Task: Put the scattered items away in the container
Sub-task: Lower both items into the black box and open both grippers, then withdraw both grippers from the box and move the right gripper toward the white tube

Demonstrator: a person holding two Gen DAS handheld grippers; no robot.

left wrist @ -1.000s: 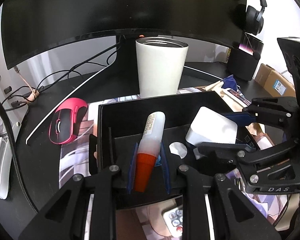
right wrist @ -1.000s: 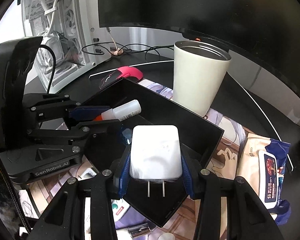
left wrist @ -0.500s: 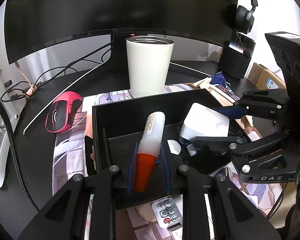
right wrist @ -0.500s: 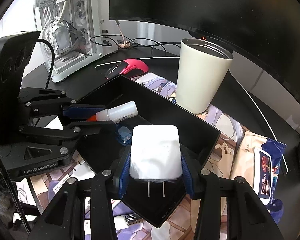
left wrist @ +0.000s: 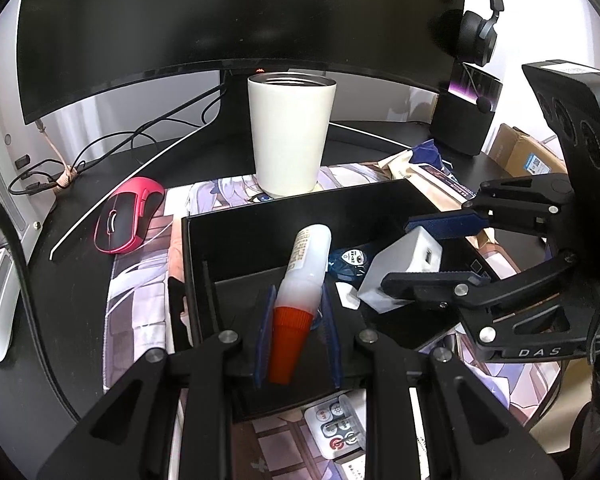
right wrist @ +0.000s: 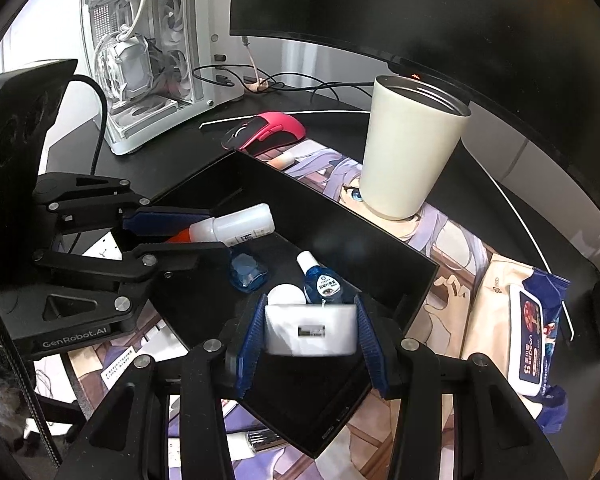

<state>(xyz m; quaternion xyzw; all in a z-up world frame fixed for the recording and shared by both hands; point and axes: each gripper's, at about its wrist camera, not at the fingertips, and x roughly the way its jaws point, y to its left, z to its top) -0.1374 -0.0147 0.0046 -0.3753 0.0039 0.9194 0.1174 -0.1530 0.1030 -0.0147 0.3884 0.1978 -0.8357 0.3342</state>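
Note:
The black box (left wrist: 188,264) sits on a printed desk mat. My left gripper (left wrist: 297,292) is shut on a white bottle (left wrist: 306,264) by its orange cap, and the bottle body reaches over the box floor. From the right wrist view that bottle (right wrist: 240,226) lies almost level in the left gripper (right wrist: 216,230). My right gripper (right wrist: 310,312) is shut on a white charger (right wrist: 311,330) above the box's near corner (right wrist: 332,428), port end towards the camera. On the box floor lie a blue eye-drop bottle (right wrist: 324,284), a small blue container (right wrist: 248,274) and a white cap (right wrist: 286,294).
A cream tumbler (right wrist: 408,152) stands right behind the box, and a pink mouse (right wrist: 268,130) lies to the left. A wipes pack (right wrist: 528,320) lies at the right. A white PC case (right wrist: 140,60), cables and a monitor line the back. A small keypad (left wrist: 336,424) lies before the box.
The charger has swung in the right jaws: its broad face and prongs faced the camera, now its port end does. The left gripper has shifted a little with the bottle.

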